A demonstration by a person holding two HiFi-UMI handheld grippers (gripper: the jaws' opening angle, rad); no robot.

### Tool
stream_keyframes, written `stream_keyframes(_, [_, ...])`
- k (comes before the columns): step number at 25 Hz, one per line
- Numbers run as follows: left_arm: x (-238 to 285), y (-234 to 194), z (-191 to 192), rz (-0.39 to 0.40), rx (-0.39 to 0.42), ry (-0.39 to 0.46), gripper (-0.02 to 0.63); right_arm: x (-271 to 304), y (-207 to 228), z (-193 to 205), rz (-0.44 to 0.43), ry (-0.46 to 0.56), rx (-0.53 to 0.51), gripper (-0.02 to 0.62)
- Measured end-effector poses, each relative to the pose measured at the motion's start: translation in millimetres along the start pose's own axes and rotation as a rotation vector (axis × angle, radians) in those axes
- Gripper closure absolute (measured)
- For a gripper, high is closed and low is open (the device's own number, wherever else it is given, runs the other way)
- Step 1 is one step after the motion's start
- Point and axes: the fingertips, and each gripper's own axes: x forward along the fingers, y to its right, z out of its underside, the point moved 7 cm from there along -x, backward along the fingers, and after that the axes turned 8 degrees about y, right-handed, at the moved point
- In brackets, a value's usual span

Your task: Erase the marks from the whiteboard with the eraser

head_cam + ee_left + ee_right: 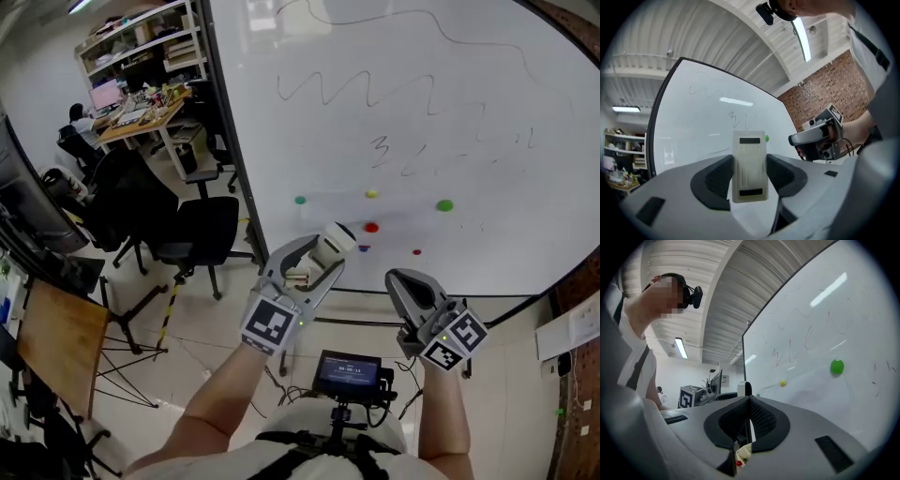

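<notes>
The whiteboard stands in front of me with thin squiggles and digits drawn across it and several coloured magnet dots, among them a green magnet and a red one. My left gripper is shut on a cream-white eraser, held upright between the jaws a short way below the board's lower marks. In the left gripper view the board fills the background. My right gripper hangs lower right, its jaws shut with nothing between them, pointing along the board.
Black office chairs stand to the left of the board. A cluttered desk and shelves sit at the far left. A wooden stool top is at the near left. A small screen hangs at my waist.
</notes>
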Motion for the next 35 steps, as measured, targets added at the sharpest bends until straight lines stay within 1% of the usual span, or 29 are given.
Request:
stream_keyframes(4, [-24,15,23,0.055,-0.148,0.06,0.36,-20,-7,32,0.055,-0.058,0.047,0.594])
stream_keyframes(6, [-34,23,38,0.068,-0.227,0.047,0.36,-32,-11,46,0.079,-0.082,0.07,0.594])
stream_keyframes(8, [-42,33,57,0.073,-0.283,0.008,0.36,-45,-14,56,0.103,-0.101,0.089,0.594])
stream_keyframes(11, [-47,50,82,0.103,-0.332,-0.029,0.36,-60,-14,66,0.133,-0.124,0.105,0.594])
stream_keyframes(15, [-45,68,102,0.135,-0.396,-0.062,0.36,-73,-8,70,0.162,-0.12,0.114,0.594])
stream_keyframes(19, [-38,77,102,0.121,-0.403,-0.07,0.36,-83,7,70,0.161,-0.113,0.127,0.594])
stream_keyframes(23, [-20,79,91,0.075,-0.373,-0.071,0.36,-84,27,55,0.127,-0.089,0.121,0.594])
stream_keyframes(25, [-6,79,80,0.052,-0.35,-0.051,0.36,-85,36,39,0.099,-0.07,0.106,0.594])
stream_keyframes(28, [21,75,54,0.017,-0.279,-0.004,0.36,-89,52,13,0.059,-0.038,0.076,0.594])
stream_keyframes(30, [37,71,33,-0.013,-0.2,0.024,0.36,-93,60,-1,0.029,-0.023,0.061,0.594])
stream_keyframes(33, [59,57,-6,-0.064,-0.028,0.049,0.36,-96,71,-20,-0.015,0.001,0.042,0.594])
stream_keyframes(35, [70,43,-38,-0.104,0.08,0.081,0.36,-95,77,-32,-0.048,0.018,0.027,0.594])
